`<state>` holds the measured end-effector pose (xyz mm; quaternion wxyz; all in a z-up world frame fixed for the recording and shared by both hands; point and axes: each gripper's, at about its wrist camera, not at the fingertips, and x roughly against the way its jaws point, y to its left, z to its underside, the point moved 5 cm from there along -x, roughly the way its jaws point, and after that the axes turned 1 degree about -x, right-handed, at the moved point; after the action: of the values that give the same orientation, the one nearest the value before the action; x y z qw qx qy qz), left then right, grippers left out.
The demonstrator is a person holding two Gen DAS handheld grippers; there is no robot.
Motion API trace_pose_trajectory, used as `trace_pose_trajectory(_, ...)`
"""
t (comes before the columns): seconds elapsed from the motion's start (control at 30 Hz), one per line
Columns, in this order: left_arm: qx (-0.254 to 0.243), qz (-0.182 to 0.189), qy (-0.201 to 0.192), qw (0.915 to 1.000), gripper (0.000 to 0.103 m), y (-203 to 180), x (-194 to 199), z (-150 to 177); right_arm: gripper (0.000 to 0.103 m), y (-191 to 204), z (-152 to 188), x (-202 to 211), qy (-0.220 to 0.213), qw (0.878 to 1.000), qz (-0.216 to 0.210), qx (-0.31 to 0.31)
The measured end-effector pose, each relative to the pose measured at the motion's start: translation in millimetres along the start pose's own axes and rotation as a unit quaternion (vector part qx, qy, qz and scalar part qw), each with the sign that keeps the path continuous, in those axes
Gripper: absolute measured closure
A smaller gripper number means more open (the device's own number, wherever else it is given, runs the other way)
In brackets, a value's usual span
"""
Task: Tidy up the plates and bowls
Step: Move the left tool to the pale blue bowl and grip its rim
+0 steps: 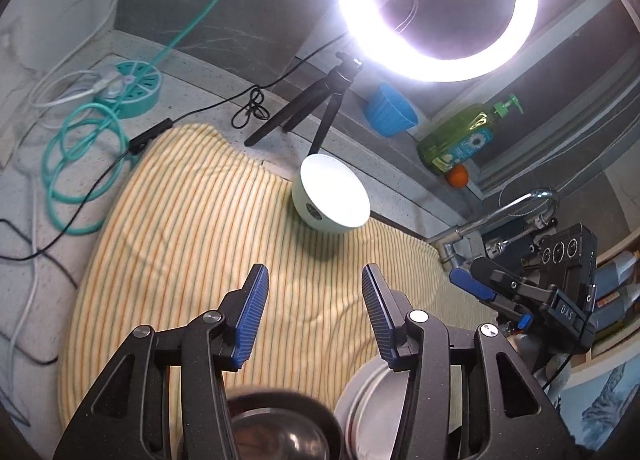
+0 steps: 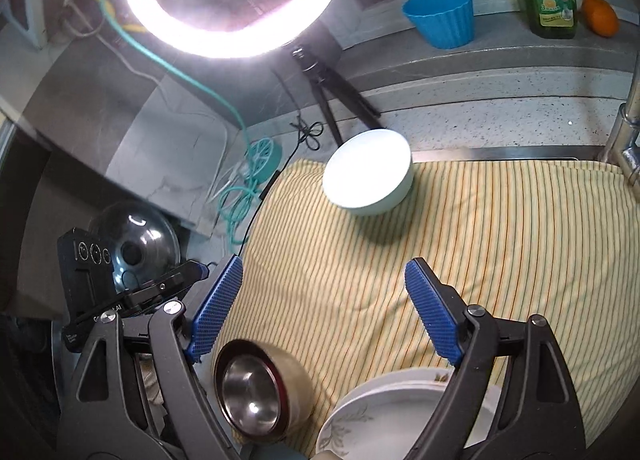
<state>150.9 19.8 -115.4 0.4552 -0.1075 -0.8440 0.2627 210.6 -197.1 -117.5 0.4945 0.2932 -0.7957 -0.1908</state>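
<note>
Both grippers, left [image 1: 314, 292] and right [image 2: 324, 288], hover with fingers apart and empty above the steel bowl [image 2: 252, 392] and plates [image 2: 384, 416], probably gathered near together on the striped cloth [image 2: 500, 244], while the white bowl [image 2: 366, 176] waits apart.

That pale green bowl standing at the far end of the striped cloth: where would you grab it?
Probably by the rim. The pale green bowl stands upright and alone on the striped cloth, mouth up, its wall curving in towards the base. Coming down from above, one jaw inside and one outside the near edge looks surest.
</note>
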Motion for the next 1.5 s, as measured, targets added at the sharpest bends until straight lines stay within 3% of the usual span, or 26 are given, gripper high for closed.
trace_pose_trajectory(0.2,-0.002,-0.013,0.035,0.9993,0.056,7.0,-49.1,-25.7,0.039,-29.1,-21.4,-28.8,0.011,0.999,0.026,-0.017)
trace_pose_trajectory(0.37,-0.007,-0.023,0.051,0.9984,0.056,10.3,-81.5,-45.8,0.039,-46.3,-38.9,-47.9,0.016,0.999,0.023,-0.045)
trace_pose_trajectory(0.67,0.002,-0.017,0.073,0.9972,0.059,14.5,-122.4,-69.2,0.052,-65.1,-63.4,-86.9,0.031,0.997,0.019,-0.075)
trace_pose_trajectory(1.0,0.004,-0.017,0.098,0.995,0.065,15.9,-150.4,-69.4,0.062,-79.7,-64.8,-117.1,0.052,0.995,0.028,-0.085)
trace_pose_trajectory(1.33,0.015,-0.014,0.111,0.9936,0.082,18.5,-163.7,-65.5,0.082,-87.1,-62.7,-139.5,0.063,0.995,0.037,-0.067)
trace_pose_trajectory(1.5,0.006,-0.014,0.115,0.9933,0.083,8.1,-168.7,-61.7,0.086,-83.1,-61.0,-139.6,0.068,0.996,0.043,-0.048)
